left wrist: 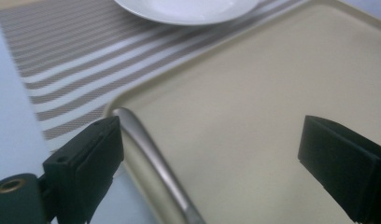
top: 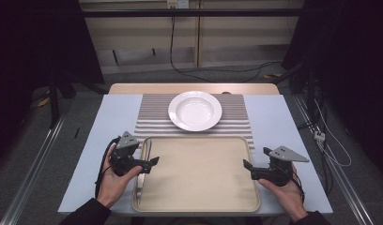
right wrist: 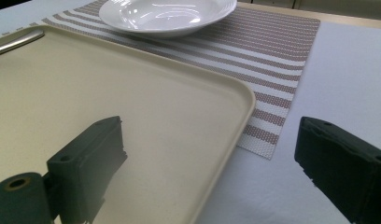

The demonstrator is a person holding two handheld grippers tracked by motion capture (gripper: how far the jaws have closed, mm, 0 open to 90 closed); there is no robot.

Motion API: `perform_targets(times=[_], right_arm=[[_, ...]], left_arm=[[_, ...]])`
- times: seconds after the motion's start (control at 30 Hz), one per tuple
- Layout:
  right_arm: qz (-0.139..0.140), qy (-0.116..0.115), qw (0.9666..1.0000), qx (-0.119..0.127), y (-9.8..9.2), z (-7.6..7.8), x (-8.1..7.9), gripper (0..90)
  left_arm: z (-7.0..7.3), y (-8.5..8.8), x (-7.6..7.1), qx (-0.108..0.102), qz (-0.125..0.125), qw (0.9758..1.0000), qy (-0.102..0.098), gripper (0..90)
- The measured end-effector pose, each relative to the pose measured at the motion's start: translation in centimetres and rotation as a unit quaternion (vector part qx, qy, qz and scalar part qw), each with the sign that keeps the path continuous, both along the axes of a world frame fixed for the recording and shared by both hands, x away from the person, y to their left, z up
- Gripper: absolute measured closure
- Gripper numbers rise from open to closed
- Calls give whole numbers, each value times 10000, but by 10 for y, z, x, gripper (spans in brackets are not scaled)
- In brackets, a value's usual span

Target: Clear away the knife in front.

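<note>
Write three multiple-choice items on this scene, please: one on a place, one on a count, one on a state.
1. Where does the metal utensil lie?
A. along the tray's left rim
B. on the plate
C. on the bare table

2. How many plates stand on the striped mat?
A. none
B. one
C. three

3. How do the left tongs stand?
A. shut on the utensil
B. shut on the tray's rim
C. open, holding nothing

Answers:
1 A: the handle runs beside the rim of the tray.
2 B: a single white plate shows.
3 C: the jaws stand apart, and the utensil is not pressed between them.
</note>
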State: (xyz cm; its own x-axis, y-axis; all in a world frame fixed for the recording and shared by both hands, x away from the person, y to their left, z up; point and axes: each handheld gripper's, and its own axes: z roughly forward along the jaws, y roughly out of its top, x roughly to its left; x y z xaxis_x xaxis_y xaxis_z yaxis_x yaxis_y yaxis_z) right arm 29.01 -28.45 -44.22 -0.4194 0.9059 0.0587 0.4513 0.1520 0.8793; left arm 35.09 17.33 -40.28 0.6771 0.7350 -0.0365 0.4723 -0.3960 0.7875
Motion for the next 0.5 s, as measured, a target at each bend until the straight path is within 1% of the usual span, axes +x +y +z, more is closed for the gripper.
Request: perform_targets(times=[0.07, 0.1, 0.13, 0.17, 0.2, 0.23, 0.3, 0.33, 0.37, 0.4, 0.43, 0.47, 0.5], right_arm=[[-3, -2, 10000, -7, 0, 0, 0, 81], [-5, -3, 10000, -13, 0, 0, 0, 81], [-4, 1, 10000, -18, 0, 0, 0, 81], [-10, 0, 10000, -13, 0, 0, 0, 81], [-15, -2, 10000, -13, 0, 0, 0, 81], [-20, -5, 10000, -12, 0, 0, 0, 81], [-25, -18, 10000, 6, 0, 0, -1, 81], [-22, -23, 10000, 6, -1, 0, -1, 82], [-20, -18, 10000, -1, -1, 0, -1, 82], [-22, -17, 10000, 8, -1, 0, -1, 82], [-26, -24, 10000, 7, -1, 0, -1, 82], [-18, -28, 10000, 3, -1, 0, -1, 82], [-14, -26, 10000, 2, -1, 0, -1, 82]], left_arm=[[0, 5, -3, 36, 37, 9999, -101, 61], [-1, 7, -4, -12, 125, 9999, -100, 59], [-1, 9, -4, -106, 181, 9998, -71, 58], [-1, 11, -4, -134, 176, 9997, -42, 58], [0, 12, -5, -116, 192, 9997, -68, 59], [-1, 14, -7, -157, 190, 9996, -110, 59], [-2, 18, -10, -113, 195, 9996, -180, 60], [-3, 19, -11, -57, 160, 9997, -160, 63], [-5, 20, -13, -15, 180, 9997, -146, 65], [-7, 22, -14, -34, 256, 9995, -155, 65], [-10, 24, -15, -111, 282, 9995, -110, 65], [-12, 25, -16, -140, 298, 9994, -94, 65], [-14, 26, -16, -63, 312, 9994, -120, 64]])
